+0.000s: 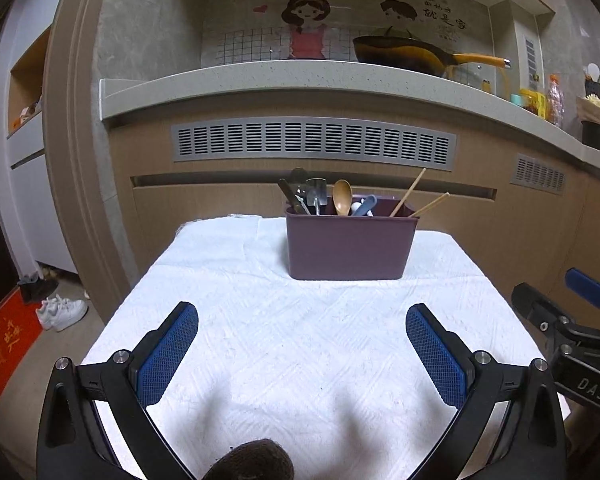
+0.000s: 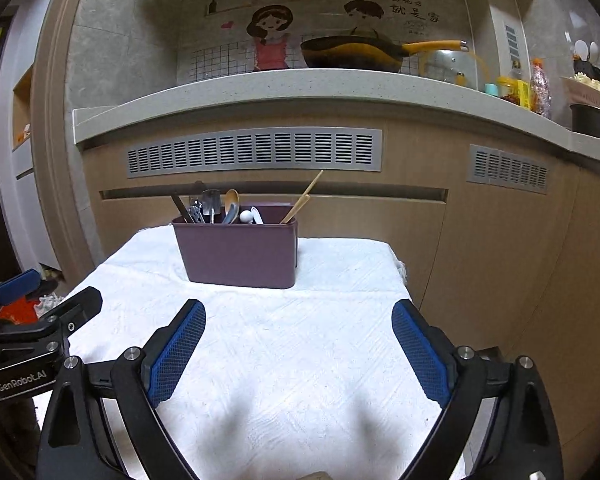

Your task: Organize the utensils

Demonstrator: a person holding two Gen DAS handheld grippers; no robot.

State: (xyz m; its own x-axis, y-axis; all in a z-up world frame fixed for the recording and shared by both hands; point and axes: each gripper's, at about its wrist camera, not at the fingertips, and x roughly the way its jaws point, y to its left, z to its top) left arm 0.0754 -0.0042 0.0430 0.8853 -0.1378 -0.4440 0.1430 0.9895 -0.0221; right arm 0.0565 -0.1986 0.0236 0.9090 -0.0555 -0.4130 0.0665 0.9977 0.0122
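Observation:
A purple utensil holder (image 1: 350, 246) stands at the far end of a white cloth-covered table (image 1: 300, 340); it also shows in the right wrist view (image 2: 240, 256). Several utensils stand in it: dark metal tools (image 1: 314, 196), a wooden spoon (image 1: 342, 197), a blue-handled utensil (image 1: 366, 205) and wooden chopsticks (image 1: 410, 196). My left gripper (image 1: 302, 348) is open and empty above the near part of the cloth. My right gripper (image 2: 298, 344) is open and empty too, to the right of the left one. Each gripper shows at the edge of the other's view.
A kitchen counter (image 1: 300, 76) with cabinets and a vent grille (image 1: 312, 142) stands right behind the table. A yellow-handled pan (image 1: 412, 54) sits on the counter, with bottles and jars (image 1: 540, 100) at the right. White shoes (image 1: 62, 312) and a red mat (image 1: 4, 348) lie on the floor at left.

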